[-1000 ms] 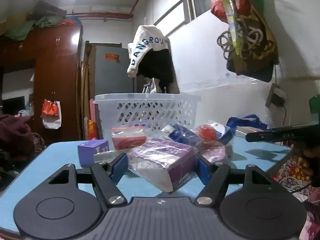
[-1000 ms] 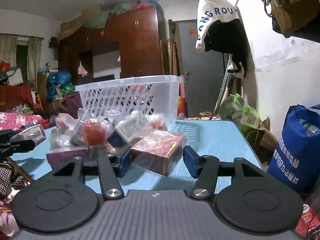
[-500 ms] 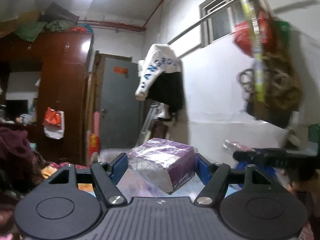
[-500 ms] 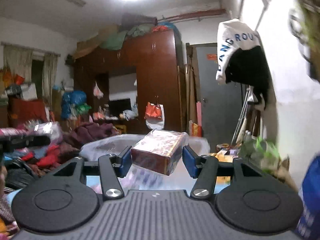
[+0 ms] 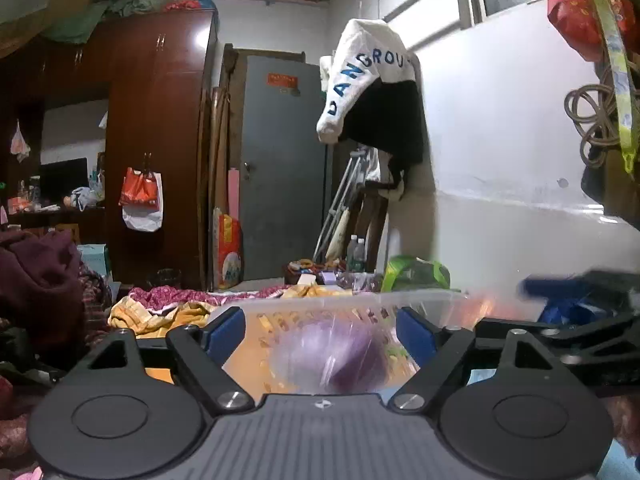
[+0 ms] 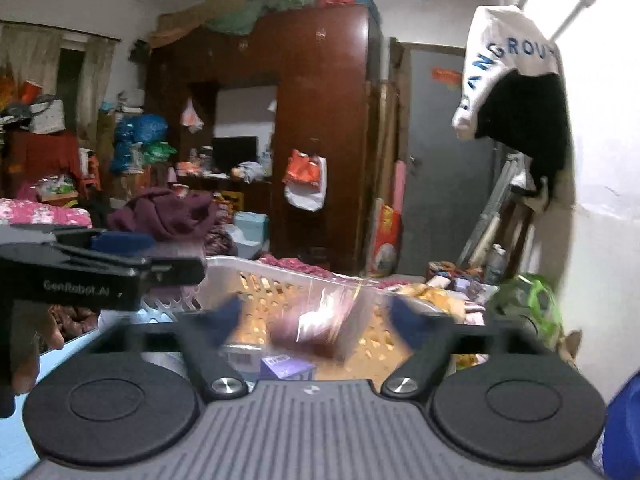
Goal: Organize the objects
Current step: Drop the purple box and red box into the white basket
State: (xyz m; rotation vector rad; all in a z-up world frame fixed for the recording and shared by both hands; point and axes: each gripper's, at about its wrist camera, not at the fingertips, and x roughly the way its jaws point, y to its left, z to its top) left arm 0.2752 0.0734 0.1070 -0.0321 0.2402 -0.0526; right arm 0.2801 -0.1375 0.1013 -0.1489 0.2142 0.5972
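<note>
My left gripper is open above the white plastic basket. The purple wrapped box is a blur below the blue pads, free of them, over the basket. My right gripper is open too, its pads blurred. The red wrapped box is a blur between and below them, inside the basket's rim. A small purple box lies in the basket. The left gripper also shows at the left of the right wrist view, and the right gripper at the right of the left wrist view.
The blue table shows beside the basket. A blue bag stands at the right. A white wall runs along the right; a wardrobe, a grey door and piled clothes lie beyond.
Both grippers lifted their boxes from the table to above the basket, then opened. The purple box and the red box have left the pads and are dropping into the basket.
</note>
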